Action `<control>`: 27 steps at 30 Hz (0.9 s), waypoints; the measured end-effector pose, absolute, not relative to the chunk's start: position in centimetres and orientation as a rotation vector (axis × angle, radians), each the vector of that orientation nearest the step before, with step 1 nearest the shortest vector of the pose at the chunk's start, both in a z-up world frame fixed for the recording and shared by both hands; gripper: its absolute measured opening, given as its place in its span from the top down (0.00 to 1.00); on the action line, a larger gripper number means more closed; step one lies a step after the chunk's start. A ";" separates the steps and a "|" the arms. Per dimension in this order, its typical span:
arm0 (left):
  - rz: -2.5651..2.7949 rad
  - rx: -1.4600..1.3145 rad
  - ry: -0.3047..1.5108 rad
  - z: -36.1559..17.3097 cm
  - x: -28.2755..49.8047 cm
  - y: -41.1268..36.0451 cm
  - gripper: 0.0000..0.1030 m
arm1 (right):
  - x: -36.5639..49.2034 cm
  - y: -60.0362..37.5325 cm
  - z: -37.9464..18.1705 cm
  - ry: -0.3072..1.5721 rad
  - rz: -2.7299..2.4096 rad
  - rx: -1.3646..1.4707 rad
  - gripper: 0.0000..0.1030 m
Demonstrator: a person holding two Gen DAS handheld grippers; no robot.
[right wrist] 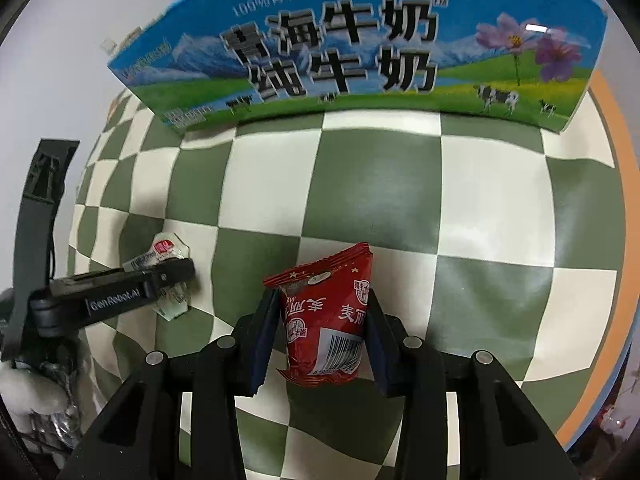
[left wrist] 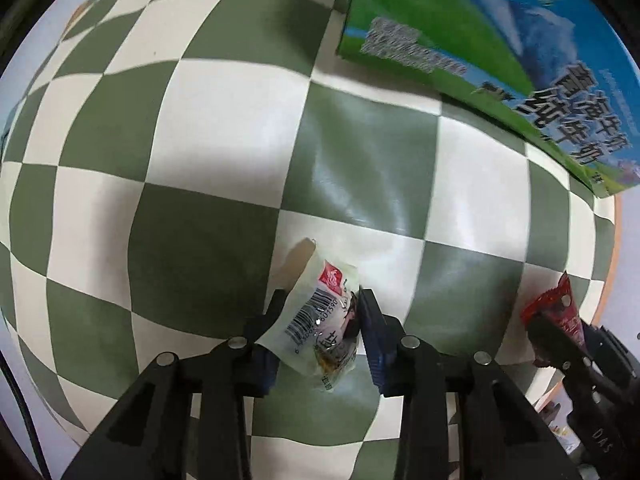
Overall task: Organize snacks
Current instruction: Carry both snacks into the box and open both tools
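My left gripper [left wrist: 322, 300] is shut on a clear white snack packet [left wrist: 320, 320] with a barcode and a red label, held over the green-and-white checked cloth. The same packet [right wrist: 164, 254] and left gripper [right wrist: 176, 276] show at the left of the right wrist view. My right gripper [right wrist: 322, 300] is shut on a red snack packet [right wrist: 326, 316] with a barcode. That red packet [left wrist: 554, 312] shows at the right edge of the left wrist view, in the right gripper's fingers [left wrist: 560, 344]. A blue and green milk carton box [right wrist: 360, 60] stands beyond both grippers.
The checked cloth [right wrist: 400, 192] covers a table with an orange rim [right wrist: 624, 240] at the right. The milk box [left wrist: 500, 48] stands at the top right of the left wrist view. A white wall lies behind it.
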State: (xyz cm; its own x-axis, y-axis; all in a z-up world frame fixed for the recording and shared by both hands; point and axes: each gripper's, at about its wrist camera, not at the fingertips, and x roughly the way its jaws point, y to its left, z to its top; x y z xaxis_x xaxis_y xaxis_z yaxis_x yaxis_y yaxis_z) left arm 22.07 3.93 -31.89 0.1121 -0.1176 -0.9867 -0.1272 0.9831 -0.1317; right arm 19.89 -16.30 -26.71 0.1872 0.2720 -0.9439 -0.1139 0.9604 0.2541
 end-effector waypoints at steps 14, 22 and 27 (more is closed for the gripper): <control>-0.226 -0.159 1.170 -14.8 27.4 -2.2 0.68 | 25.1 -22.2 -11.6 1.039 0.278 0.206 0.58; -0.090 0.034 1.178 -15.7 36.8 -3.3 0.68 | 33.7 -27.3 -11.7 1.075 0.144 0.177 0.57; -0.037 0.036 1.254 -18.7 40.7 -1.6 0.61 | 37.1 -28.7 -14.9 1.193 0.087 0.179 0.16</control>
State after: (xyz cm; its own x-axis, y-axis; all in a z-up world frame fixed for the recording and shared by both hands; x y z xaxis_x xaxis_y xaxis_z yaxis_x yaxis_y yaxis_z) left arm 40.66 -1.60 -18.65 0.3110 -0.0079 -0.9504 0.0476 0.9988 0.0073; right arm 37.10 -28.70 -14.89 0.3674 0.1614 -0.9160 0.0272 0.9825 0.1841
